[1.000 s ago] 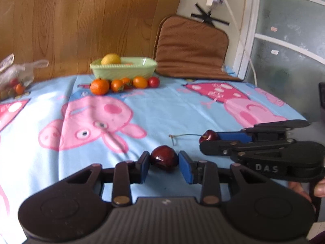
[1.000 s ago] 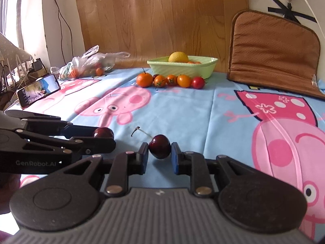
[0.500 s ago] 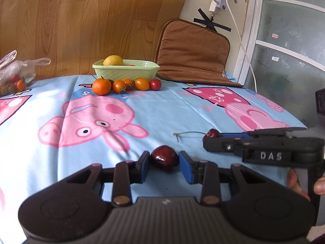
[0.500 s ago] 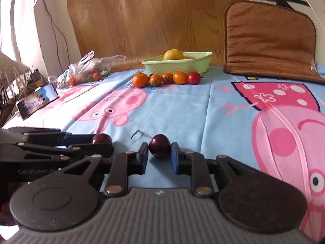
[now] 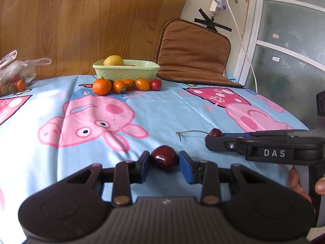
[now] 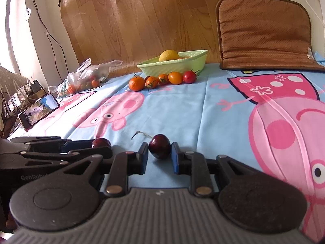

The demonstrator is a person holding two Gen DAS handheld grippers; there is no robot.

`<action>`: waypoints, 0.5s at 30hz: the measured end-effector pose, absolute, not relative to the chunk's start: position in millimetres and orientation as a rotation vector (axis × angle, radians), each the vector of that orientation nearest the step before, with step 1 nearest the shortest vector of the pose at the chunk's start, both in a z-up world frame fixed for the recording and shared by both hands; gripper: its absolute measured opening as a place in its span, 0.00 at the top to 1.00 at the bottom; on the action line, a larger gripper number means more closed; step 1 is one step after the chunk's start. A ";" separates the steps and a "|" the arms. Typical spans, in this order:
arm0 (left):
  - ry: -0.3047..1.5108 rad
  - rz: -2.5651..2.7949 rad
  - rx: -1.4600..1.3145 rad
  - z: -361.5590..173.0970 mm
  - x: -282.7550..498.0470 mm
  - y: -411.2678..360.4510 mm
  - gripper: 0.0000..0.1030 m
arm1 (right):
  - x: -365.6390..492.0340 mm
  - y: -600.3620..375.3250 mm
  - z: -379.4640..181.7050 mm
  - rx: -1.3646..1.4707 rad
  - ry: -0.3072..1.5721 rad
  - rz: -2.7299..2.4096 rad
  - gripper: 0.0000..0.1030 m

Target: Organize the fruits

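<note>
My left tool (image 5: 164,163) clamps a stemless cherry (image 5: 164,158); my right tool (image 6: 158,156) clamps a stemmed cherry (image 6: 159,146). Only the right view shows the phone (image 6: 38,110).

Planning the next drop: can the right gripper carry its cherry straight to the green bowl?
Probably yes: the right gripper holds its cherry, and open cloth lies ahead; only the tomato row fronts the green bowl.

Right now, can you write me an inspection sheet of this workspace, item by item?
Surface: cartoon tablecloth, blue with pink pigs.
Job's things: green dish holding a lemon; a row of small fruits before it.
Clutter: plastic bag, phone.
Grippers: left gripper shut on stemless cherry; right gripper shut on stemmed cherry.
Cables: white cord on the wall.
Surroundings: brown cushion, wood panel.
</note>
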State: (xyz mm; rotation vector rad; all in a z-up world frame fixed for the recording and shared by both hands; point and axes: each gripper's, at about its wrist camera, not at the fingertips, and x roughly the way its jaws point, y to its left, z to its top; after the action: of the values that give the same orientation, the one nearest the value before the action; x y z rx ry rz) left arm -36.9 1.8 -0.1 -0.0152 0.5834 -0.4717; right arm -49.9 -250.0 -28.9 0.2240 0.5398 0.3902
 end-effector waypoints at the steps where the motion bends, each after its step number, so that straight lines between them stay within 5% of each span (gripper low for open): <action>1: 0.583 -0.470 -0.014 -0.1 -36.6 1.3 0.68 | -49.7 -250.5 -28.9 0.227 0.539 0.389 0.74; 15: 0.580 -0.464 -0.018 0.7 -36.8 1.0 0.69 | -50.3 -251.1 -29.2 0.228 0.539 0.395 0.74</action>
State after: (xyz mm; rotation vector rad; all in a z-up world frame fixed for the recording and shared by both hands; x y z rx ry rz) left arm -36.8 1.0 0.7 -0.0182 0.5802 -0.4638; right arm -50.3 -251.1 -29.2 0.2280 0.5392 0.3948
